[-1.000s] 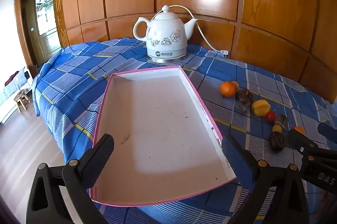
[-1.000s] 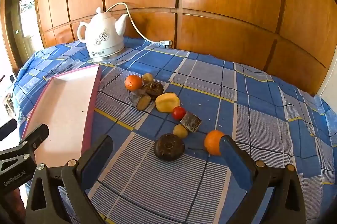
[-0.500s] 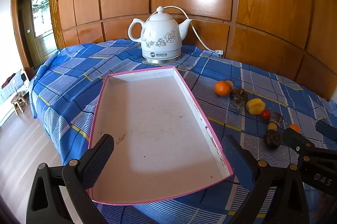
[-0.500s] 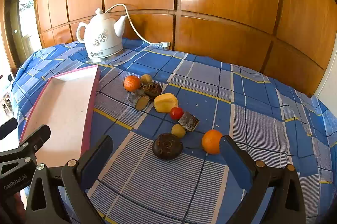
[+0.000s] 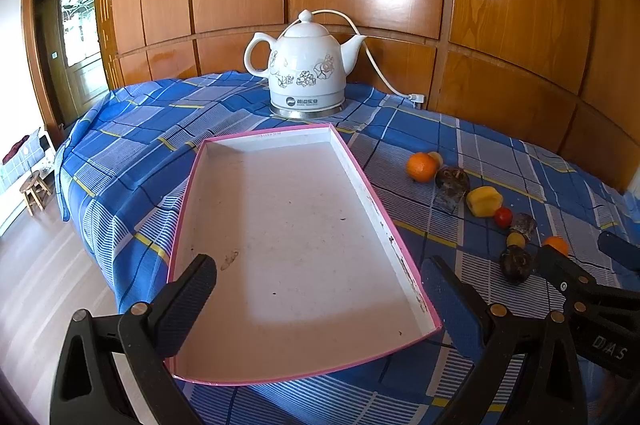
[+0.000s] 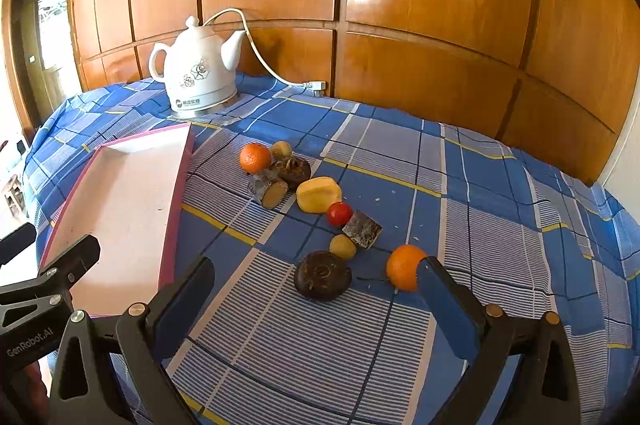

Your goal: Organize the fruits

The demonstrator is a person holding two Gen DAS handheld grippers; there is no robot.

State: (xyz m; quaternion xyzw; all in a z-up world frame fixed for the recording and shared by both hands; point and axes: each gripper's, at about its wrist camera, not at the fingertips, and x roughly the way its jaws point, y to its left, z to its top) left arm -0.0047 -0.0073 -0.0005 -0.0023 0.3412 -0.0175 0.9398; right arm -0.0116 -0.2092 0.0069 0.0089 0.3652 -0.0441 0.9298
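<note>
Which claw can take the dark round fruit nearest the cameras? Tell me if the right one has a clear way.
Probably yes: the right claw is open and the dark round fruit lies just ahead, with nothing between them.

Two black plastic handheld grippers, same build.
Left gripper (image 5: pixel 318 299): angled black arms w/ triangular cut-outs, brass-tone rivets, dark blue finger pads (image 5: pixel 452 299); "GenRobot.AI" in white on body. Right gripper (image 6: pixel 314 299): same arms, rivets, blue pads; "DAS" on body.

my left claw (image 5: pixel 316 289) drew back and up, tray (image 5: pixel 280 141) now sits lower in its view | my right claw (image 6: pixel 314 291) eased nearer the near orange (image 6: pixel 402 272) | fruits unmoved
</note>
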